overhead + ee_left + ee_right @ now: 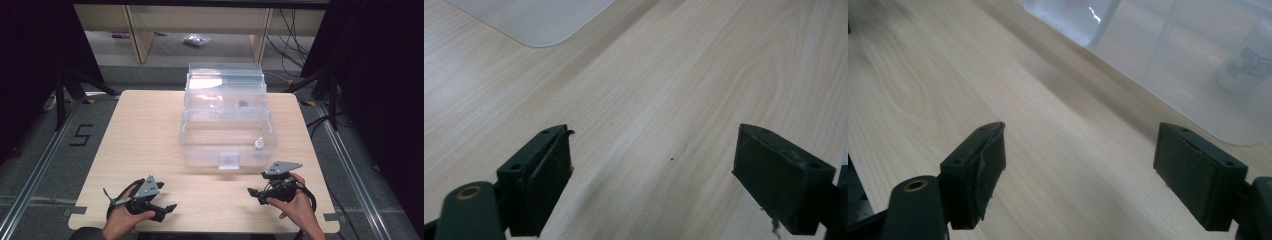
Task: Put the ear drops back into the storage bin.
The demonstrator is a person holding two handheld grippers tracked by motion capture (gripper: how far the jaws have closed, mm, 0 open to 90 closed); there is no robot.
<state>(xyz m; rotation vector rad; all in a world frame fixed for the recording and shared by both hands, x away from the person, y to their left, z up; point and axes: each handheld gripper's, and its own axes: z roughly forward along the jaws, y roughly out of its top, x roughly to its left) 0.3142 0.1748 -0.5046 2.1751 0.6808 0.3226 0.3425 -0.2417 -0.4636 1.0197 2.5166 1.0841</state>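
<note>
Our left tool (169, 208) and right tool (253, 192) rest low on the worktop (145, 135), both with jaws spread wide and gripping nothing. The clear plastic box (227, 131) stands just beyond them, nearer the right tool, lid raised, with a small bottle (259, 144) inside at its front right. We judge the light box could slide if a jaw nudges its wall. The bottle's label is blurred; a dark item deeper inside is unclear.

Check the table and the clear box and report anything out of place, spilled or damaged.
Nothing stands out. The clear box sits square on the table, a small bottle upright inside. Both the left gripper and right gripper are open.
</note>
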